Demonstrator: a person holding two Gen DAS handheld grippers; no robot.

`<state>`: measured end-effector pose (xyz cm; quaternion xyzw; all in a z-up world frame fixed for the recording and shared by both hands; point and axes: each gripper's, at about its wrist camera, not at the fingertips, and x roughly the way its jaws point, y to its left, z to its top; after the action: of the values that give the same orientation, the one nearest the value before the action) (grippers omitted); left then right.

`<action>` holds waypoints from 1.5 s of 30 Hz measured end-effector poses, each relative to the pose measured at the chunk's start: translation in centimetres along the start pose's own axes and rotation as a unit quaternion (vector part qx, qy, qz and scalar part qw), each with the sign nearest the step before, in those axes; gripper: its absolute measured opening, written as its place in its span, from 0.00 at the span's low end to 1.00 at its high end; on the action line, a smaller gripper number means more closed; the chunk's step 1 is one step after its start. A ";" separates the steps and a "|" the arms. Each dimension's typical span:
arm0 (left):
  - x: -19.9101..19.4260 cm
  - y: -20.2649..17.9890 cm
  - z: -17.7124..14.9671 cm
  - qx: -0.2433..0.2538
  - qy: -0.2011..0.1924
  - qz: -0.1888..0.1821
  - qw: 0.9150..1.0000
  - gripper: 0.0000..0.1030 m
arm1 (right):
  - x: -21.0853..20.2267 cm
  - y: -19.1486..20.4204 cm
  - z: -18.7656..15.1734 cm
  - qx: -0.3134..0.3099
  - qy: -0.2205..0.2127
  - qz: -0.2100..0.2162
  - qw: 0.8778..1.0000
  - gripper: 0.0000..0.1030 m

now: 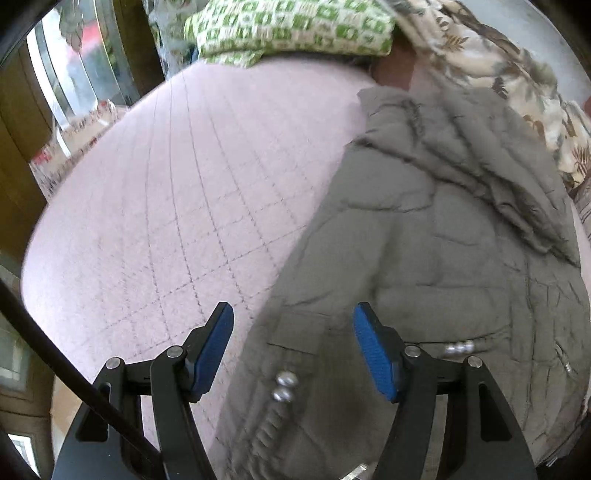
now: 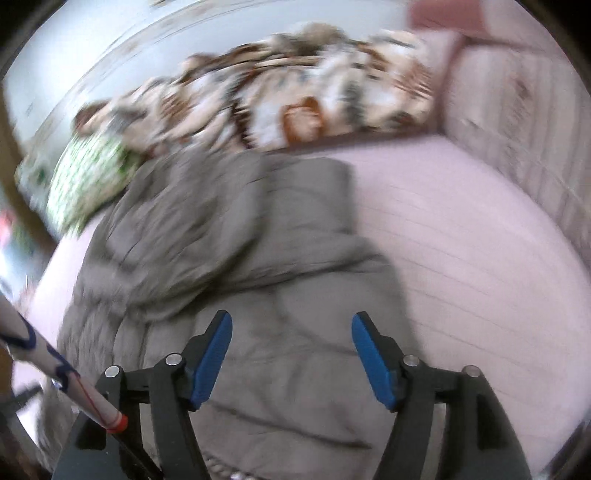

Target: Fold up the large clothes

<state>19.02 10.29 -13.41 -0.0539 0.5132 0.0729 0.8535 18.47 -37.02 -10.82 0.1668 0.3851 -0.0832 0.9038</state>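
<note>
A pink quilted bed cover (image 1: 177, 206) is seen spread across the whole working surface, and on it a large grey padded jacket (image 1: 424, 258) is laid out, partly bunched. Behind it, along the far edge, a leaf-patterned blanket (image 2: 295, 96) and a green-and-white checked cushion (image 1: 295, 26) are piled.

The jacket is found straight ahead of and below both grippers. Its long axis appears to run away from them toward the blanket, with the hooded or collared end (image 1: 461, 140) farthest off and the hem end nearest. From the left gripper (image 1: 293, 350) the bulk of the garment is offset to the right, its left edge passing between the fingers; from the right gripper (image 2: 291, 358) the bulk is offset to the left, bare pink cover being seen on the right. The two grippers are thus judged about equally near, one at each side of the near end, so the coming grasp probably depends on each reaching its own lower corner.

The jacket is seen as puffy, stitched in channels, with an upper layer rumpled over the lower one in the right wrist view, which is blurred. Metal snaps (image 1: 284, 386) and a ribbed trim are made out near the left gripper.

Both grippers are held wide apart with nothing between the blue pads (image 2: 212, 362).
</note>
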 end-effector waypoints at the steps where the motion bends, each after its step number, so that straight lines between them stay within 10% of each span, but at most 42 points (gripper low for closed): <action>1: 0.7 0.5 0.0 -0.003 0.009 -0.007 1.000 0.65 | -0.2 -1.5 0.1 0.021 0.003 -0.011 1.000 0.71; 8: 2.4 1.6 -1.0 -0.015 0.029 -0.100 0.994 0.65 | 1.1 -6.6 -2.0 0.053 0.075 -0.066 0.994 0.75; 12: 1.9 1.6 -2.3 0.000 0.020 -0.121 0.992 0.66 | 2.3 -8.1 -3.9 0.094 0.124 -0.013 0.988 0.76; 27: 1.3 1.5 -4.7 0.042 -0.006 -0.138 0.989 0.76 | -0.9 -9.5 -8.0 0.112 0.162 0.045 0.979 0.78; 33: 0.3 3.9 -4.4 -0.013 -0.031 -0.141 0.989 0.76 | -1.7 -11.1 -8.6 0.143 0.132 0.062 0.979 0.78; 38: 1.3 6.9 -4.1 -0.077 -0.007 -0.182 0.980 0.76 | -1.7 -10.2 -8.7 0.117 0.133 0.055 0.983 0.79; 45: 0.9 4.0 -4.8 -0.013 0.019 -0.246 0.969 0.76 | -2.0 -9.4 -9.5 0.100 0.150 0.070 0.981 0.83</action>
<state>14.54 13.51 -16.57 -0.1909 0.4996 -0.1333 0.8344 8.07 -42.24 -17.74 0.2934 0.4935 -0.0322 0.8181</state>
